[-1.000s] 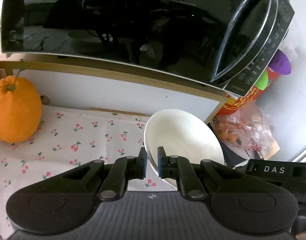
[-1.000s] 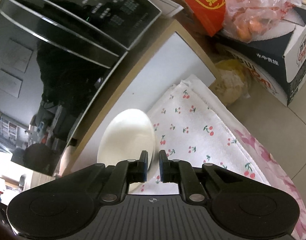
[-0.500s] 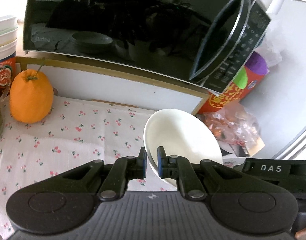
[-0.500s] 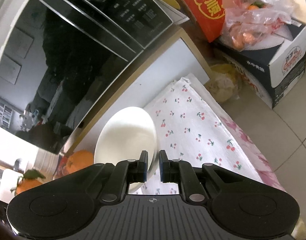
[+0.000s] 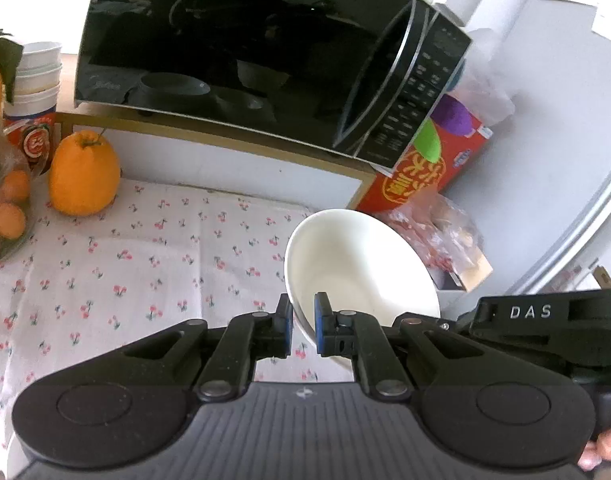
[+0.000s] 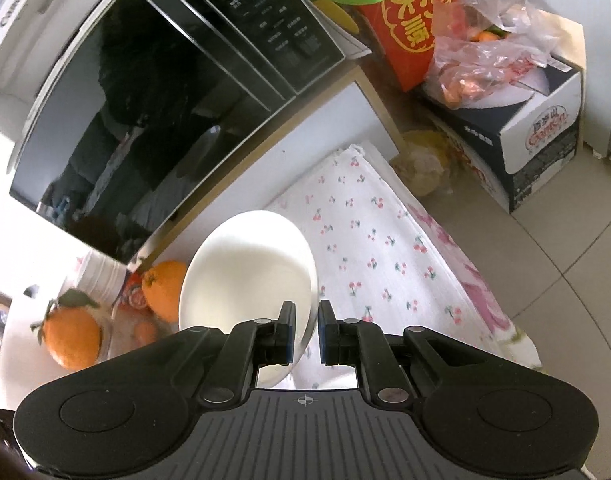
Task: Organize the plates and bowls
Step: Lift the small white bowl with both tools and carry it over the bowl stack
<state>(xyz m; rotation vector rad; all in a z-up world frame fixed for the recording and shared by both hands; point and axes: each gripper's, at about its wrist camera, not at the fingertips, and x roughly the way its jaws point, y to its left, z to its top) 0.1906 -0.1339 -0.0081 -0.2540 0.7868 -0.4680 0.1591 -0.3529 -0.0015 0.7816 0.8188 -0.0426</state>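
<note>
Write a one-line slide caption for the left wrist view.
Left gripper clamped on the rim of a white bowl, tilted above a cherry-print cloth, with a black microwave and an orange behind.

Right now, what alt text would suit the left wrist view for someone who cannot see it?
The left gripper pinches the rim of a white bowl above a cherry-print cloth. Behind stand a black microwave and an orange.

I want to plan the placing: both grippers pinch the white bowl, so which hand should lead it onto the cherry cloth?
Probably left. The left gripper clamps the bowl with bare cherry cloth ahead; the right gripper sits at the cloth's edge, near the floor.
</note>
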